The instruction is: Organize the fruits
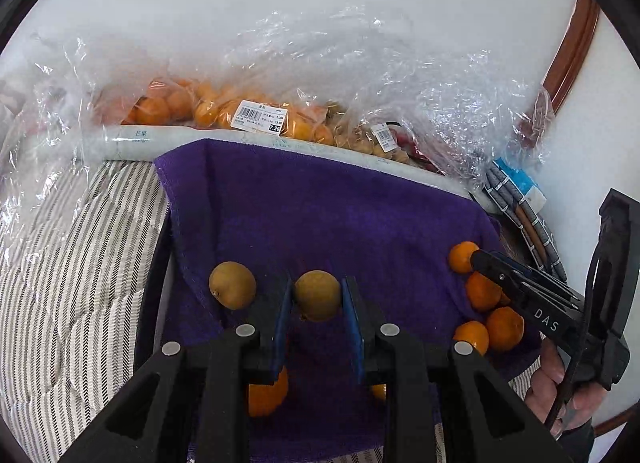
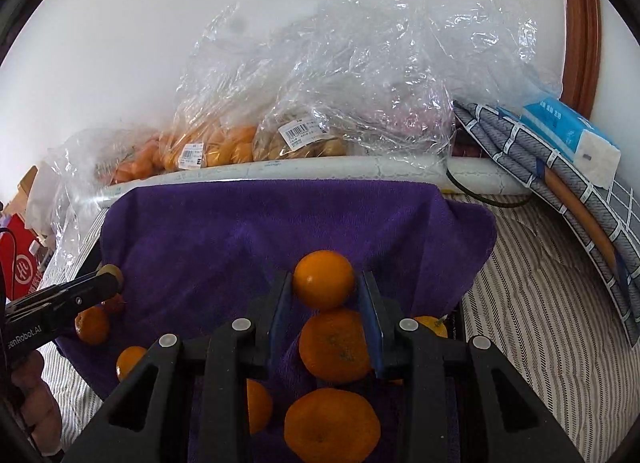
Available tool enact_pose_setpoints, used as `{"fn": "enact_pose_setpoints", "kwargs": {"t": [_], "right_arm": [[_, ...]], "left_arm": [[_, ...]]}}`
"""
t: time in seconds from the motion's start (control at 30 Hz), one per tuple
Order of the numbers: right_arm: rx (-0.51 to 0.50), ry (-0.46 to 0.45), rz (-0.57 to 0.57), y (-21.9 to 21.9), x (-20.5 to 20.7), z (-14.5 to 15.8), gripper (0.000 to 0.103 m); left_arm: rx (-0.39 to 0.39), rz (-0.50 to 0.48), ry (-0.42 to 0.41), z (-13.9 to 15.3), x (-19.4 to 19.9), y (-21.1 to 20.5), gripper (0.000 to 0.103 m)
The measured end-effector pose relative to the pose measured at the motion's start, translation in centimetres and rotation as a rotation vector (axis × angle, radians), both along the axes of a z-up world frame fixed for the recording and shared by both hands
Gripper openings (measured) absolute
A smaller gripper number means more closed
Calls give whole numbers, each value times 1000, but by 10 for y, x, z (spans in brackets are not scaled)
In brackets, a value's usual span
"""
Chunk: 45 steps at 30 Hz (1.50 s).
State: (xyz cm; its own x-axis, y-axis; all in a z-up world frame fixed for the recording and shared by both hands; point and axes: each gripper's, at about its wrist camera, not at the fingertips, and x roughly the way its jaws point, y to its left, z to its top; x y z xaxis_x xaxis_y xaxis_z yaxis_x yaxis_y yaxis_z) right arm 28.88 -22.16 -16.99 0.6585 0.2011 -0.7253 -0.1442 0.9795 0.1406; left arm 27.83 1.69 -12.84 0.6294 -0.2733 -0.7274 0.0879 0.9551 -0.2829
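Observation:
A purple towel point(image 1: 320, 203) point(image 2: 260, 231) lies spread on striped bedding. My left gripper point(image 1: 317, 285) is shut on a round brown-green fruit point(image 1: 317, 297) just above the towel. A second brown-green fruit point(image 1: 232, 285) rests to its left. My right gripper point(image 2: 326, 279) is shut on a mandarin point(image 2: 324, 279), with two more mandarins point(image 2: 334, 347) point(image 2: 332, 423) on the towel below it. In the left wrist view the right gripper point(image 1: 478, 257) holds its mandarin point(image 1: 460, 257) over a cluster of mandarins point(image 1: 505, 329). In the right wrist view the left gripper point(image 2: 106, 281) shows at the left edge.
Clear plastic bags of mandarins point(image 1: 208, 107) point(image 2: 216, 147) and brown fruit point(image 2: 300, 143) lie against the white wall behind a long white package point(image 1: 132, 139). A folded grey cloth point(image 2: 540, 167) and a tissue pack point(image 2: 572, 139) sit right. A red box point(image 2: 20, 255) is far left.

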Motion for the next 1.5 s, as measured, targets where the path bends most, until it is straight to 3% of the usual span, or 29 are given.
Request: {"fn": "enact_pose_setpoints", "kwargs": {"t": [0.07,0.2,0.3,0.43,0.53,0.7,0.77,0.83,0.9,1.03,1.5], "right_arm": [[0,-4,5,1,-3,2,34],[-17,-17,-4,3,-14,16,45],[-6,-38,-29,2,-33,35,53],[-20,-76,-50,3,-79,68,63],[-29,-75,-75,2,-113,87,64],[-47,-83,-90,4,-168,112,64],[-53,-110,-112,5,-190,120,65],[-48,-129,-119,5,-210,126,76],[-29,-146,-115,4,-225,130,90],[-25,-168,-131,-4,-247,138,99],[-44,-174,-163,-11,-276,141,100]], "left_arm": [[-7,-5,8,-1,0,1,24],[-3,0,-2,11,-12,1,25],[-2,4,-27,25,-34,2,34],[61,22,-67,46,-70,0,42],[73,43,-85,60,-99,1,50],[117,56,-130,79,-149,1,53],[130,64,-154,85,-167,0,60],[148,71,-177,90,-185,-3,77],[161,77,-190,94,-200,-5,80],[166,95,-201,100,-218,-8,89],[165,118,-220,110,-242,-5,91]]}}
